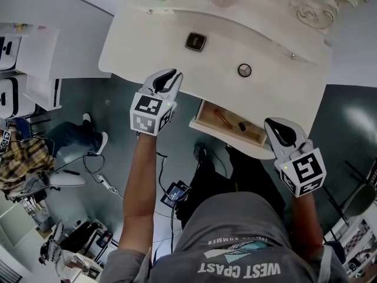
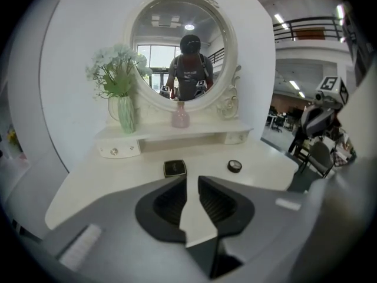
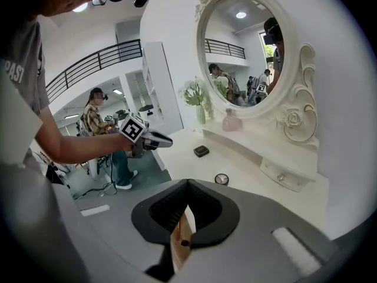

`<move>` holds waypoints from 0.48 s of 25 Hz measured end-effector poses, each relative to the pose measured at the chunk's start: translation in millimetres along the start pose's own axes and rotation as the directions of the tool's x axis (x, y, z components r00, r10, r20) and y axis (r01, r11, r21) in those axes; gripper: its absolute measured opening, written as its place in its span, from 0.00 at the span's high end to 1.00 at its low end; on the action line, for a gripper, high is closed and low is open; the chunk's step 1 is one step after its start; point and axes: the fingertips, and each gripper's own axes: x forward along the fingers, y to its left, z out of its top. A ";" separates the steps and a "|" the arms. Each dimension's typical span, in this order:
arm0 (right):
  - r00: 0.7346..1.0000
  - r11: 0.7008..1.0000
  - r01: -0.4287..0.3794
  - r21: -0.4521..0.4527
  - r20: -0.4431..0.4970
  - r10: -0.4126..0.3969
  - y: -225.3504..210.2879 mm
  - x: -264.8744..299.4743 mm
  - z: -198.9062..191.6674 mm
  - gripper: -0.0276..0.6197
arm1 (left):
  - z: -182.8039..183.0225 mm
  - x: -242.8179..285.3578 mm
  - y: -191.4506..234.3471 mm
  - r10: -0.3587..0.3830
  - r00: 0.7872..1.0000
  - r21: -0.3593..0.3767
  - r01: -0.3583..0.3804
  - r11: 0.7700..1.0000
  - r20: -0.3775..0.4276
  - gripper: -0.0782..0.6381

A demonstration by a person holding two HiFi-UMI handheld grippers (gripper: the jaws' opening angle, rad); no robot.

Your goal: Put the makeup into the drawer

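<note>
At a white vanity table (image 1: 147, 46), a person holds two grippers over the front edge. The makeup is split between two places. On the glossy tabletop a square compact (image 1: 195, 41), dark with a gold-toned rim and rounded corners, lies flat and slightly askew. A small round pot (image 1: 244, 70) with a dark rim and pale lid sits well to its right, nearer the front. Below the tabletop's front edge, the open drawer (image 1: 232, 141) shows a pale wooden floor. There a slender reddish stick (image 1: 222, 116) lies with its long axis on a diagonal, one end toward the table and the other toward the drawer front. A small dark piece (image 1: 241, 126) lies just beside it.

The left gripper (image 1: 172, 75) points at the table edge, short of the square compact, its ribbed black pads parted by a narrow gap with nothing between them. The right gripper (image 1: 271, 124) hangs over the drawer's right end, its fingertips pressed together and empty.

An ornate round mirror (image 2: 182, 52) with carved scrollwork rises behind a raised shelf. On the shelf stand a green ribbed vase (image 2: 125, 114) of pale flowers and a pink bottle (image 2: 180, 117).
</note>
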 end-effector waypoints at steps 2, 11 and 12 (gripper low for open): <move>1.000 1.000 0.000 0.004 -0.005 0.000 -3.0 1.9 -2.5 0.95 | -1.9 9.6 2.0 -0.001 1.000 -0.004 0.001 1.000 -0.009 0.79; 0.999 1.000 0.010 0.024 -0.031 -0.010 -16.0 10.2 -11.3 0.95 | -10.1 52.9 15.7 0.007 0.998 -0.013 -0.007 1.000 -0.059 0.67; 0.999 1.000 0.012 0.027 -0.034 -0.011 -17.6 11.2 -12.4 0.95 | -11.0 57.7 17.9 0.010 0.998 -0.016 -0.011 1.000 -0.065 0.65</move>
